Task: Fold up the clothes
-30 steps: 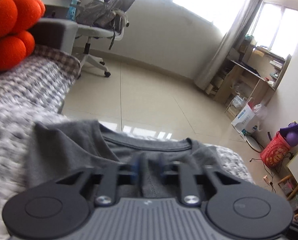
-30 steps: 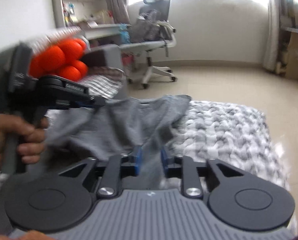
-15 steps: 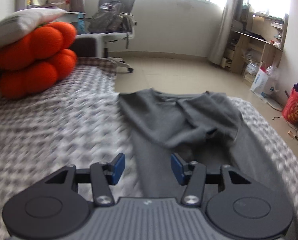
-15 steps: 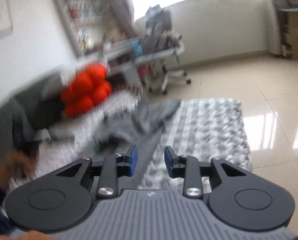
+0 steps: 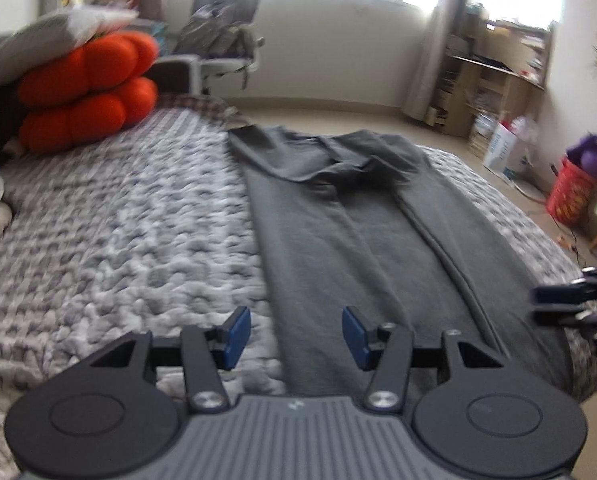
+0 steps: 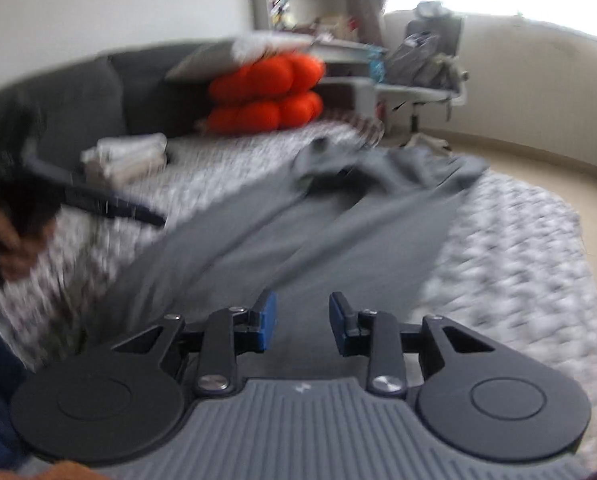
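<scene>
A gray T-shirt (image 5: 350, 216) lies lengthwise on a knitted gray-white blanket (image 5: 130, 232). Left gripper (image 5: 296, 336) and right gripper (image 6: 302, 322) hover above, jaws spread, empty.

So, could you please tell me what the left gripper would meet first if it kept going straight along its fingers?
Most likely the grey shirt lying on the bed. The open left gripper points along its left edge, so it might instead meet the knitted blanket beside it; depth is unclear.

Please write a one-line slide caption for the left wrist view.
Open left gripper hovering over the near end of a grey T-shirt, sides folded in, on a knitted blanket.
</scene>
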